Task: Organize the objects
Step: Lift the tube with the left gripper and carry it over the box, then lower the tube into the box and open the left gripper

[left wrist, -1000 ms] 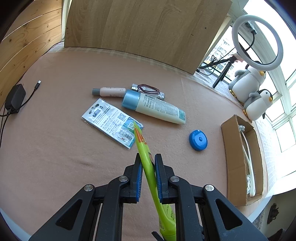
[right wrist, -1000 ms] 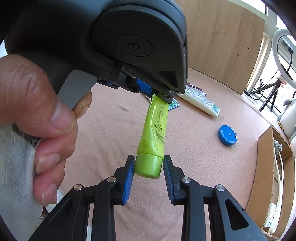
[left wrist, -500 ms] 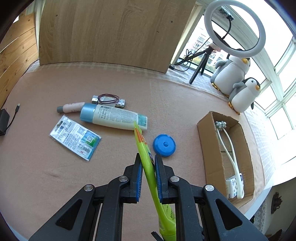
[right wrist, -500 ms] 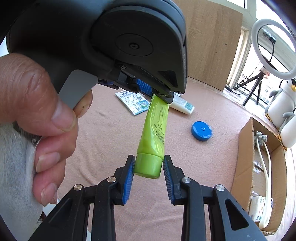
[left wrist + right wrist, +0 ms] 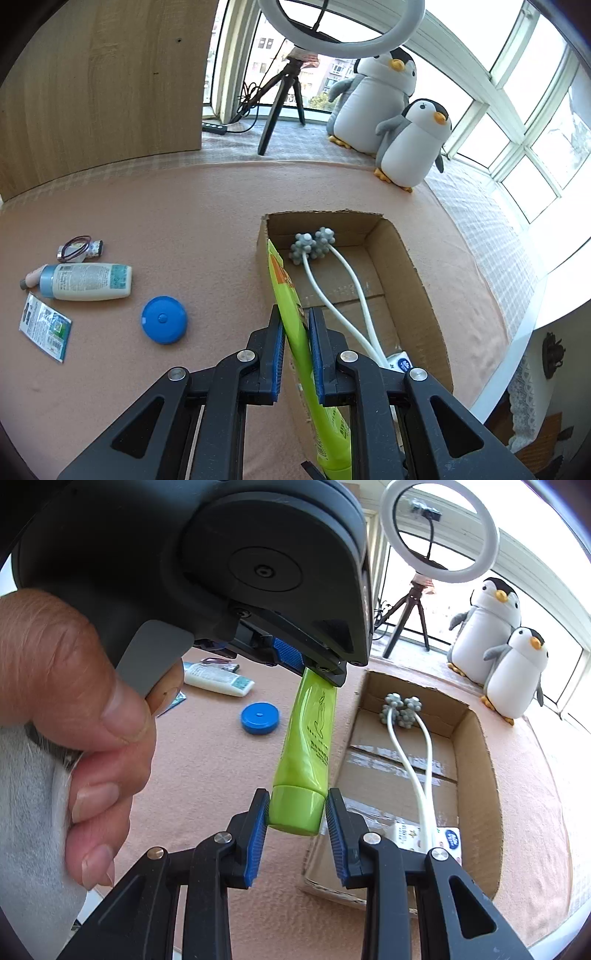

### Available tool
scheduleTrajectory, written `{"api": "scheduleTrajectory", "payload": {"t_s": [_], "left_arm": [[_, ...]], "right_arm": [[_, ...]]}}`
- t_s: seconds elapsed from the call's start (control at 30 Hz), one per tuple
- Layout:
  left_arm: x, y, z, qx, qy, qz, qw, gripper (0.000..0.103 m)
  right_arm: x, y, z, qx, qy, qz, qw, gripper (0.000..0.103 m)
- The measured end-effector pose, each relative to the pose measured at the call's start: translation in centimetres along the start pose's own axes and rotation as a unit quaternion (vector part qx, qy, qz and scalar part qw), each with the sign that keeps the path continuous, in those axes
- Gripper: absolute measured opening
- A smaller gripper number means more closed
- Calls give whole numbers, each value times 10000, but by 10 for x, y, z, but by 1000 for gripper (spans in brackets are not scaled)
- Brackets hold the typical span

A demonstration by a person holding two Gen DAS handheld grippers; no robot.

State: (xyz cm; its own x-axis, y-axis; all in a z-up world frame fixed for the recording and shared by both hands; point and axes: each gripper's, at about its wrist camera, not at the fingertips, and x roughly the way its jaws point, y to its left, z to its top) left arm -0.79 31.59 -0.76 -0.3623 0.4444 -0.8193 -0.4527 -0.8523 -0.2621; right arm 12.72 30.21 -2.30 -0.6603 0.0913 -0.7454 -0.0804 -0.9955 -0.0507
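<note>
A green tube [image 5: 288, 295] is held between both grippers above the table. My left gripper [image 5: 296, 321] is shut on its flat crimped end. My right gripper [image 5: 296, 806] is shut on its green cap [image 5: 295, 808]. The tube [image 5: 310, 731] hangs over the near left wall of an open cardboard box [image 5: 417, 280], which also shows in the right wrist view [image 5: 480, 775]. The box holds a white two-armed massager [image 5: 314, 245] and small white packets [image 5: 448, 840]. The left gripper's body and the hand holding it fill the upper left of the right wrist view.
On the pink tablecloth left of the box lie a blue round lid [image 5: 164, 319], a white bottle with blue cap [image 5: 85, 281], a small pink tube [image 5: 31, 277], a printed sachet [image 5: 46, 326] and a small wired part [image 5: 79, 249]. Two plush penguins [image 5: 406, 144], a ring light [image 5: 343, 37] and a wooden board [image 5: 99, 85] stand behind.
Both grippers have carried the green tube to the right, from above the loose items to over the cardboard box's left wall. The grips on the tube are unchanged.
</note>
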Motion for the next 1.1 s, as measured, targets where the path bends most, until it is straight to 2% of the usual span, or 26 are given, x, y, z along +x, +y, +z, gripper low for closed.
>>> {"api": "scheduleTrajectory", "payload": {"t_s": [0.17,0.27,0.3,0.33,0.4,0.43,0.73,0.8,0.9,1.1], "left_arm": [[19,-33,3,196,109,-89,9997,14],[26,-38,4,208,69,97,9997,19],[28,-37,4,198,56,188,9996,33],[29,-35,5,167,44,259,9995,53],[28,-27,5,113,-65,327,9994,70],[26,-21,6,106,-124,382,9991,70],[14,23,8,-256,-198,419,9986,70],[11,31,6,-335,-200,405,9984,71],[10,38,3,-428,-189,406,9981,71],[8,41,-1,-466,-185,370,9981,71]], "right_arm": [[-4,-32,-10,268,19,-144,9995,28],[-2,-45,-14,376,25,-209,9991,28],[3,-50,-15,397,45,-271,9988,27],[4,-52,-17,415,84,-333,9985,28],[6,-57,-19,488,100,-430,9978,35],[8,-59,-19,528,107,-435,9976,40],[17,-34,-21,224,337,-332,9986,40],[14,-35,-27,259,371,-371,9983,42],[9,-45,-37,465,344,-347,9977,52],[10,-55,-38,438,351,-407,9976,56]]}}
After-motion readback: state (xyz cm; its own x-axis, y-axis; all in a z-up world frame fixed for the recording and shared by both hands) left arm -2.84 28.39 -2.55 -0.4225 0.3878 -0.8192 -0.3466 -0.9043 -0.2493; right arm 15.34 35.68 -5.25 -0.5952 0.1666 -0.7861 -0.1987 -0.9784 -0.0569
